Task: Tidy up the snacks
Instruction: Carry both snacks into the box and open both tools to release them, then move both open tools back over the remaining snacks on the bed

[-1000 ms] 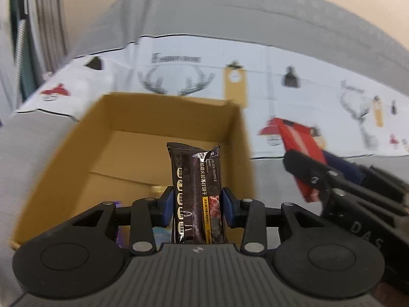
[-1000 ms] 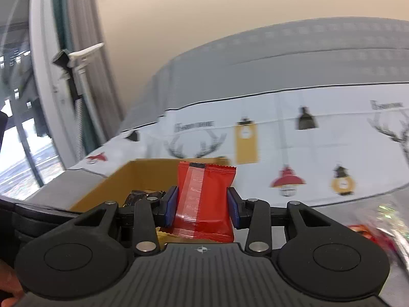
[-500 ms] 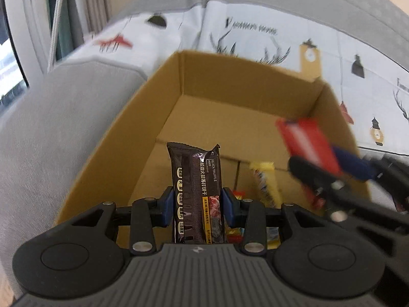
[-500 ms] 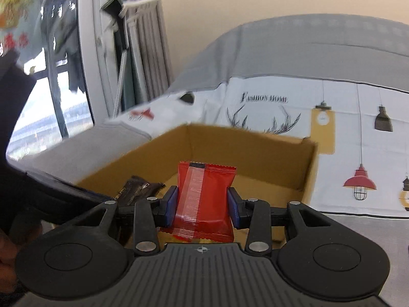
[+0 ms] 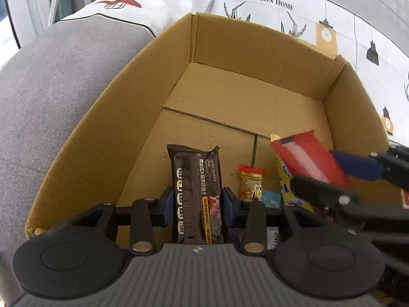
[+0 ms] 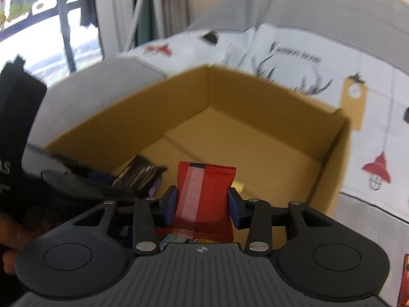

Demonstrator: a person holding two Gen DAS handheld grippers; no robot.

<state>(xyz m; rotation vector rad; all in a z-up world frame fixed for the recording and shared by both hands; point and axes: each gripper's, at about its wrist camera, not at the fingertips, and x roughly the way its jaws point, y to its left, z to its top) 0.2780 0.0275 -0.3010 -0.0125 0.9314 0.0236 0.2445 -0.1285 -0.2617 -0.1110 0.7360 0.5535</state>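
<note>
An open cardboard box [image 5: 143,97] sits on a sofa. My left gripper [image 5: 196,204] is shut on a dark cracker packet [image 5: 195,179], held upright over the box's near left part. Just to its right, over the box, my right gripper [image 5: 332,176] holds a red packet [image 5: 304,156]. In the right wrist view the red packet [image 6: 204,192] stands between the blue pads of the right gripper [image 6: 202,204], whose jaws are opening. The box [image 6: 255,97] lies below it. The left gripper [image 6: 115,176] with the dark packet [image 6: 138,174] shows at the left.
On the box floor lie a gold-and-red candy [image 5: 251,184], a yellow packet [image 5: 285,176] and a blue one [image 5: 271,199]. A grey sofa arm [image 5: 51,89] flanks the box; printed cushions [image 5: 255,0] stand behind. A hand [image 6: 10,232] shows lower left, a window [image 6: 38,25] beyond.
Both grippers have moved forward and down over the box with their packets. The box now fills both views, and the snacks on its floor have come into sight.
</note>
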